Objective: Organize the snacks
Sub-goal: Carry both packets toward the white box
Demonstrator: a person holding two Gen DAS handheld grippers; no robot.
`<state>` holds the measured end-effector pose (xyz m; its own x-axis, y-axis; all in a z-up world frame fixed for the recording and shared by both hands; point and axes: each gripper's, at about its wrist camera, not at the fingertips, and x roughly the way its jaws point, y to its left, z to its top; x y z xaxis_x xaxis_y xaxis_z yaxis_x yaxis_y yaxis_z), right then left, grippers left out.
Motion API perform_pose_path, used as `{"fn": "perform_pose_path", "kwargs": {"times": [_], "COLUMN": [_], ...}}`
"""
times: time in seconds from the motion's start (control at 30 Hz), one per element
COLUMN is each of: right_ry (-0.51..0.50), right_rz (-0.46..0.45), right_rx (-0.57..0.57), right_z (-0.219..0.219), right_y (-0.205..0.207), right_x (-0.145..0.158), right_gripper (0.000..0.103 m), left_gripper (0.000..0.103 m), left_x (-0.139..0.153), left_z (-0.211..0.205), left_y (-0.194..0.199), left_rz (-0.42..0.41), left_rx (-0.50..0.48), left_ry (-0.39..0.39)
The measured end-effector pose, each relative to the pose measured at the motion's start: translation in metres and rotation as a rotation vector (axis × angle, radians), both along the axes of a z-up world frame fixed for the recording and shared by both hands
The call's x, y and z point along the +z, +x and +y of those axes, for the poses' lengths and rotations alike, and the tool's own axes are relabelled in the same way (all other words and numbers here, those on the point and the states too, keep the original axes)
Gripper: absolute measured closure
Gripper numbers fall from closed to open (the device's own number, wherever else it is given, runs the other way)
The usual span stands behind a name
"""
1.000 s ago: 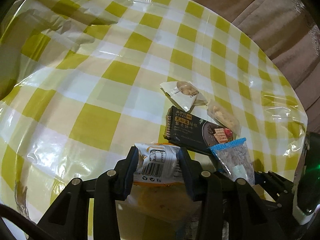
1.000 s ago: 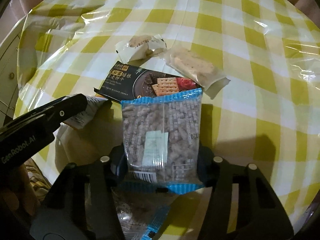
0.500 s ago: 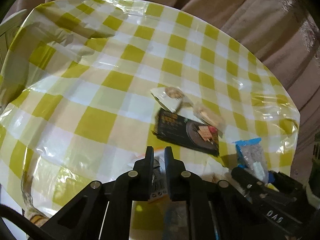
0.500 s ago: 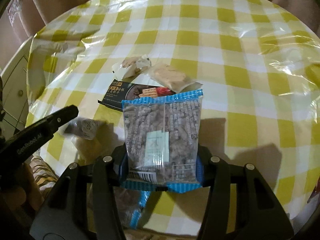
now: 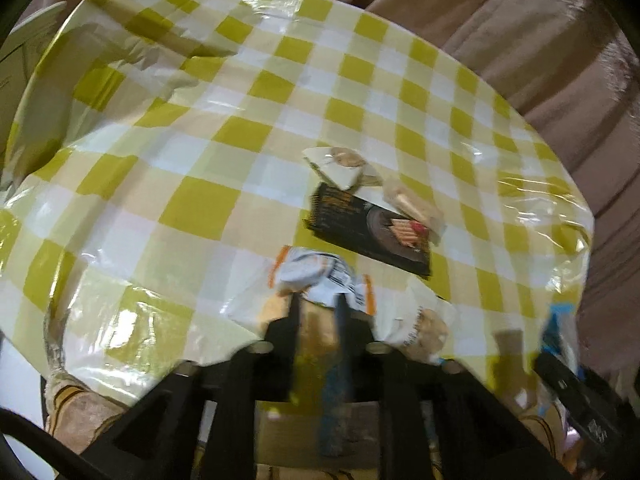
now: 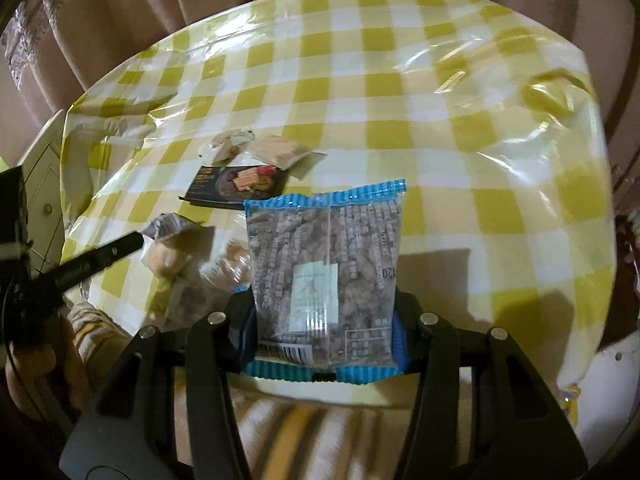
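Checked table [image 6: 460, 128]; blue packet [image 6: 326, 268] reads "120".

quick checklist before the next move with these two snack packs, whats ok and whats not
1. Right gripper grips the blue-edged snack bag by its lower end: ok.
2. Blue-edged bag hangs free above the checked tablecloth: ok.
3. Left gripper on the orange-trimmed white packet: not ok; its jaws are opening, and blur hides whether the pads press.
4. Black cracker box lies flat on the cloth: ok.
5. Two small wrapped snacks lie beyond the box, apart from both grippers: ok.
6. Where the packs should go: cannot tell; no bin or tray is in view.
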<state>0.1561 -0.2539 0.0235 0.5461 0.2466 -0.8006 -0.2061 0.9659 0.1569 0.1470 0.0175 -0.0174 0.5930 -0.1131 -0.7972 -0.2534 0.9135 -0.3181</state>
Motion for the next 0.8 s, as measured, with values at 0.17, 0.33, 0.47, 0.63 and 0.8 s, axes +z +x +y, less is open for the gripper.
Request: {"fn": "perform_pose_path", "kwargs": {"times": [0.17,0.33,0.47,0.63,0.8], "right_ry": [0.011,0.012,0.01,0.013,0.017], "right_rz": [-0.002,0.005,0.014,0.022,0.02], "right_rx": [-0.042,-0.104,-0.15,-0.196,-0.22], "right_z": [-0.031,-0.064,-0.088,-0.112,-0.127], "right_y": [-0.017,-0.029,-0.039,-0.049,-0.057], "right_x": [0.003,0.002,-0.001,-0.003,-0.003], "right_gripper": [0.049,0.048,0.048,0.048,0.048], "left_gripper": [0.032,0.038,0.06,0.067,0.067], "left_x": [0.003,-0.025,-0.032,-0.025,-0.005], "left_z": [-0.006,-0.008,-0.019,-0.019,-0.02], "left_y": [0.026,0.063,0.065,0.057,0.042], "left_rz": [0.01,0.151,0.162,0.127,0.063], "left_rx": [-0.044,-0.067,-0.121,-0.117,-0.092], "left_ry": [0.074,0.089,0.106,0.109,0.12]}}
